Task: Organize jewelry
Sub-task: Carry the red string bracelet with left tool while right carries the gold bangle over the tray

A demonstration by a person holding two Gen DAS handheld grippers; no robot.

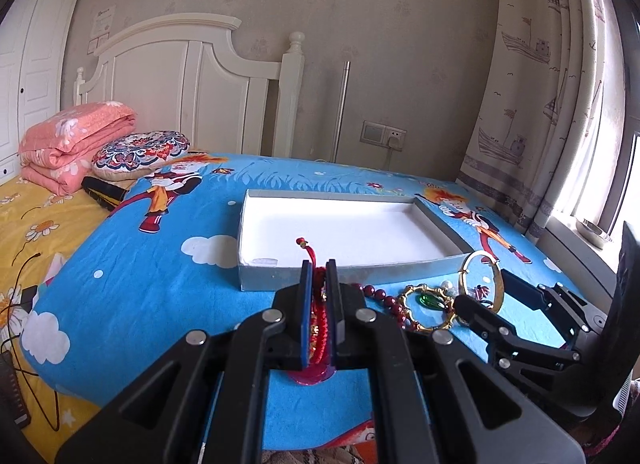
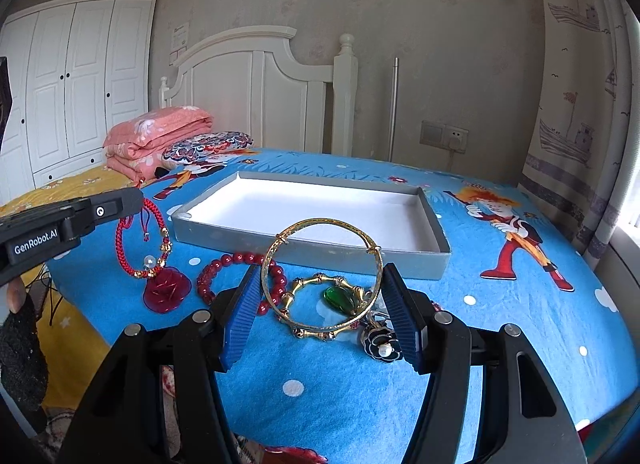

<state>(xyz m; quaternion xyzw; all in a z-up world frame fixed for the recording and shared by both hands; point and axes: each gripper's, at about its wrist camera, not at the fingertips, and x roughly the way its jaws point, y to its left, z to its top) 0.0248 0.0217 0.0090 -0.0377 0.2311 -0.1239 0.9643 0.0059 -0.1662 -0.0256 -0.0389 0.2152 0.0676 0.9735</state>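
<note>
At the bottom centre of the left wrist frame, the left gripper [image 1: 319,276] is pinching the red cord bracelet [image 1: 318,304] between closed pads, its rose pendant [image 1: 310,378] dangling below and likely to snag on the bedspread [image 1: 160,284]. Low in the right wrist frame, the right gripper [image 2: 320,292] is bracing the gold bangle [image 2: 320,260] upright between wide-set pads; the hoop, seemingly gripped only at its edges, could spring free and roll. Just beyond, the dark red beads [image 2: 224,276], the bamboo-style bracelet [image 2: 328,308] and a black flower brooch [image 2: 380,340] are lying tangled. Farther, mid-frame, the white-lined tray [image 2: 312,242] is waiting, holding no jewelry.
</note>
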